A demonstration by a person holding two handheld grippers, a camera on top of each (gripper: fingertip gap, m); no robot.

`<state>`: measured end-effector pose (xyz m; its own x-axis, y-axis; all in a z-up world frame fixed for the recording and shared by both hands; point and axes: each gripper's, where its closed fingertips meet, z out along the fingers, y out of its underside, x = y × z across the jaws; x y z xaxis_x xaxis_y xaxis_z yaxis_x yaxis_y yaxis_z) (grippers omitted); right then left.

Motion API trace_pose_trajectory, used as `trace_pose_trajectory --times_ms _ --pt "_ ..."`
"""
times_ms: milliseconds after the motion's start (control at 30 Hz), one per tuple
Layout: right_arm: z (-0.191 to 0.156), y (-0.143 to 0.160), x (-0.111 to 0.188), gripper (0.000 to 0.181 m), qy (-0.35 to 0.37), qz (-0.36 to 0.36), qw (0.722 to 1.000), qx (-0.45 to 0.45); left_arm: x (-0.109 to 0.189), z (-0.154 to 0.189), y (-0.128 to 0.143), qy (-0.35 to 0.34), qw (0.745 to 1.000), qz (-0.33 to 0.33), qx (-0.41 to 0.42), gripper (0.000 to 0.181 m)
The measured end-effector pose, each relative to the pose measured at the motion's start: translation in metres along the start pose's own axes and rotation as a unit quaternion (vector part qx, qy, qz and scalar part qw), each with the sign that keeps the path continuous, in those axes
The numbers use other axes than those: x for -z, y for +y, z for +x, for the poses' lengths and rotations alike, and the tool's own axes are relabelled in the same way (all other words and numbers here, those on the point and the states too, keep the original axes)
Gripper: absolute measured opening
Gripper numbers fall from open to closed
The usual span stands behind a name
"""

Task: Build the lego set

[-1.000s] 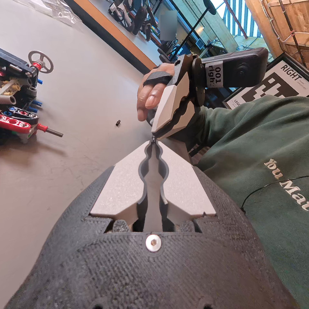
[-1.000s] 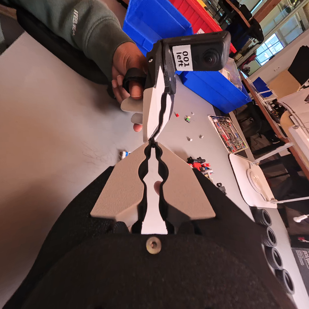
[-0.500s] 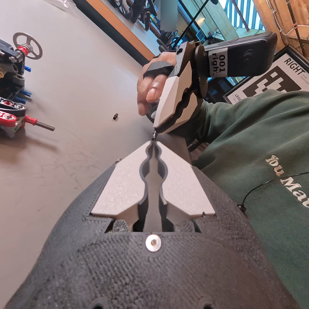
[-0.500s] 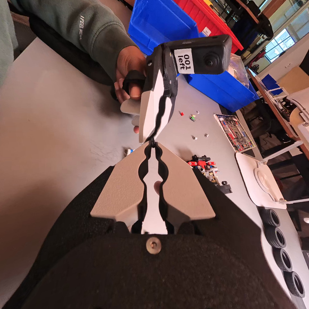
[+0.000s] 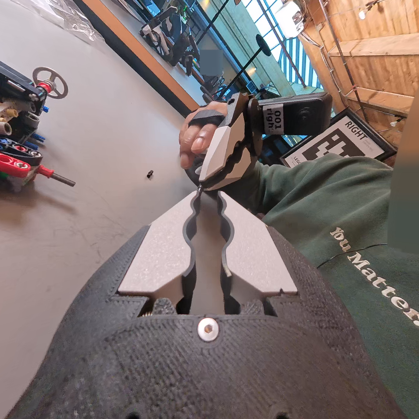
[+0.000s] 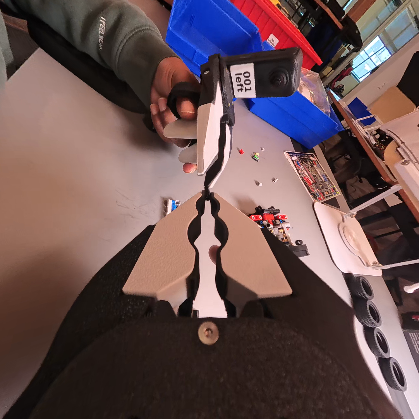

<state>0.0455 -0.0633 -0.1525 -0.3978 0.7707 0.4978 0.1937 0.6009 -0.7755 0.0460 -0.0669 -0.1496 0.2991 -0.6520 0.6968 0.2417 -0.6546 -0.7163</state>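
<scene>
Grey fingers of the left gripper (image 5: 206,193) stand parted in the left wrist view, with nothing held between them; a tiny black pin (image 5: 200,187) sits at the tip of one finger. The right gripper (image 6: 207,195) has its tips pinched together on that same small black pin (image 6: 206,196), and the two grippers meet tip to tip above the grey table (image 5: 95,127). A hand (image 5: 195,138) in a green sleeve (image 5: 317,204) holds the right gripper. Farther off on the table lies a loose black peg (image 5: 149,174), then the part-built lego model (image 5: 15,140) with its grey steering wheel (image 5: 50,82). In the right wrist view, four black tyres (image 6: 376,335) lie in a row near the table's edge and blue bins (image 6: 226,38) stand at the back
</scene>
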Motion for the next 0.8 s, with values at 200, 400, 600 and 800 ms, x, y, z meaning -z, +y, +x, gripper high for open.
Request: trace_pose_trajectory --times_ms 200,400,600,800 --pt "-0.004 -0.002 -0.002 0.003 -0.007 0.001 1.000 0.006 -0.003 -0.008 0.006 -0.019 1.000 -0.012 0.008 0.011" --pt "-0.008 -0.011 0.000 0.003 -0.026 0.034 0.999 -0.023 -0.006 -0.001 0.009 -0.001 1.000 -0.021 -0.006 0.008" --pt "-0.001 -0.033 0.015 0.002 -0.074 0.140 0.977 -0.144 -0.006 0.018 0.000 0.046 0.999 0.009 -0.024 0.015" --pt "0.005 -0.050 0.027 0.002 -0.136 0.241 0.924 -0.263 -0.011 0.047 -0.006 0.094 0.993 0.026 -0.064 0.016"
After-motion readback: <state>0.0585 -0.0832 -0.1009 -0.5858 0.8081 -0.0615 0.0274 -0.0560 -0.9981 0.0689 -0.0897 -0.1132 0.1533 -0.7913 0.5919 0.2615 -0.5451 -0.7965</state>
